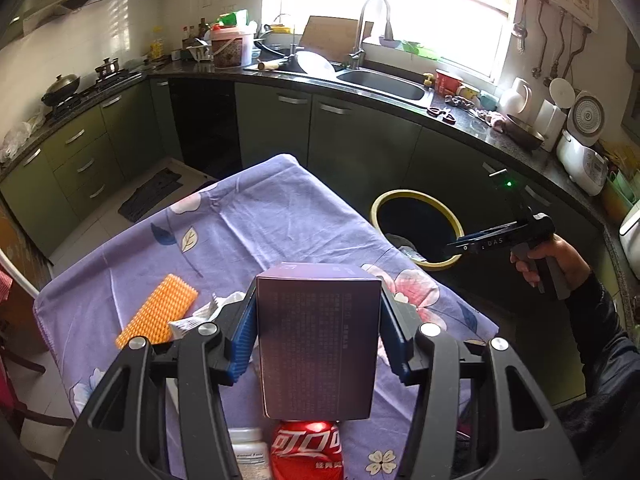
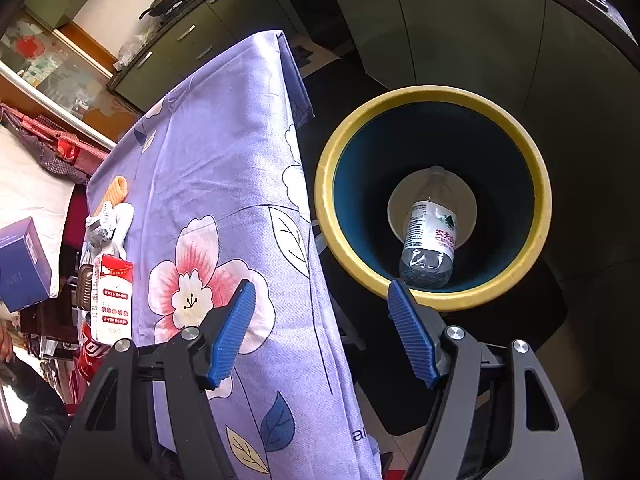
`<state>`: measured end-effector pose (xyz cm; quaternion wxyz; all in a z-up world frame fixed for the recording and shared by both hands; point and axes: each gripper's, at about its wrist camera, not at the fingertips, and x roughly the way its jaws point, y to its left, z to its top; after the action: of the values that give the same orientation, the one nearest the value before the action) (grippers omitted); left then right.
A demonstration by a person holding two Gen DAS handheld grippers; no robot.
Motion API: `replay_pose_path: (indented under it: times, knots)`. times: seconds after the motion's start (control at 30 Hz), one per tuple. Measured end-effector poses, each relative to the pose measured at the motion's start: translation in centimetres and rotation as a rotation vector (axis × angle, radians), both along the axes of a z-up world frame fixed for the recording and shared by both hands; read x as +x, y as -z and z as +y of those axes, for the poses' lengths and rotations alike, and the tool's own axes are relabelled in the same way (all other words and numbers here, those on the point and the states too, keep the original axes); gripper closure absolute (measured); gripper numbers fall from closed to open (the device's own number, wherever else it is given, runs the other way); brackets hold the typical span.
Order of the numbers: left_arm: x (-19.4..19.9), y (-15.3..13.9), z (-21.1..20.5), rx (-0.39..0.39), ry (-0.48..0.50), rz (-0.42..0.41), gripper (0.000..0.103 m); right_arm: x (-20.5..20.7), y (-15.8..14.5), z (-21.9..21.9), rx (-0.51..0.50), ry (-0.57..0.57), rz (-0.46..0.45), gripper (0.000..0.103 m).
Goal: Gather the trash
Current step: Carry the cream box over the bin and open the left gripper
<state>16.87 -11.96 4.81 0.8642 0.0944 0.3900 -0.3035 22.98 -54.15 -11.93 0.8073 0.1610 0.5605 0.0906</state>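
Left tool (image 1: 318, 336) pinches a purple box (image 1: 318, 344) above the floral tablecloth (image 1: 256, 216); right tool (image 2: 322, 332) spread.

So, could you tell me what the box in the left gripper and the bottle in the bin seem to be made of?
Purple box: probably matte printed cardboard, judging by its crisp edges and fine print. Bottle: clear thin plastic with a glossy paper-like label; you see through it.

Wrist views; shared table (image 1: 240, 216), bin (image 2: 432, 96)
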Motion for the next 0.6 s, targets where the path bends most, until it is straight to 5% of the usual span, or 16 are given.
replay_pose_path:
  times: [0.37, 0.6]
  knots:
    - [6.0, 3.3, -17.7, 0.034, 0.288, 0.128, 0.052, -3.6, -1.2, -6.5, 0.021, 0.115, -0.063, 0.034]
    - [10.1, 8.3, -28.5, 0.066, 0.323, 0.148, 0.050, -5.9, -0.4, -10.0, 0.034, 0.188, -0.052, 0.034]
